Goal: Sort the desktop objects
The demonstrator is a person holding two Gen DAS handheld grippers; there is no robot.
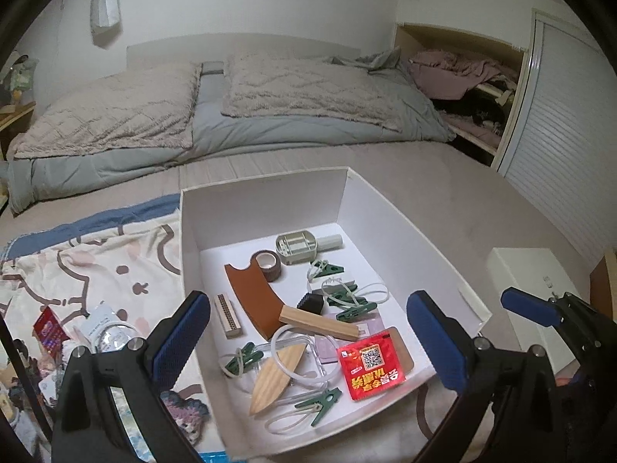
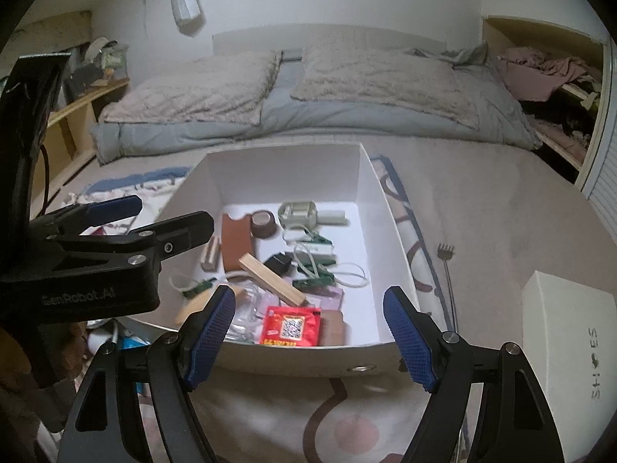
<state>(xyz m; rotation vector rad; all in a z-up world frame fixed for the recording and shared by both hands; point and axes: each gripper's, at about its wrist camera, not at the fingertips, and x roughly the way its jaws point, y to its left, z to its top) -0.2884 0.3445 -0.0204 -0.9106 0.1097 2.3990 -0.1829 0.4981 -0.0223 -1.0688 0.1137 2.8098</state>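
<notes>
The white box (image 1: 266, 208) sits on the bed at the centre of both views, holding the sorted clutter: a red packet (image 1: 370, 362) at lower right, a long wood block (image 1: 318, 322) beside a brown leather piece (image 1: 252, 297), a roll of brown tape (image 1: 269, 264), a clear case (image 1: 296, 247) toward the far wall, a leaf-shaped wood piece (image 1: 273, 378) and several green clips (image 1: 356, 308) tangled in white cord.

The left tool (image 1: 304, 343) hangs over the box's near edge, fingers spread wide and holding nothing. The right tool (image 2: 308, 332) is likewise released, empty, just short of the near wall.

In the left view's lower left, loose items lie on a patterned cloth (image 1: 96, 254): another red packet (image 1: 48, 330) and a white pouch (image 1: 102, 324). A shoebox (image 2: 570, 332) sits at right, a metal back-scratcher (image 2: 447, 270) between it and the box.
</notes>
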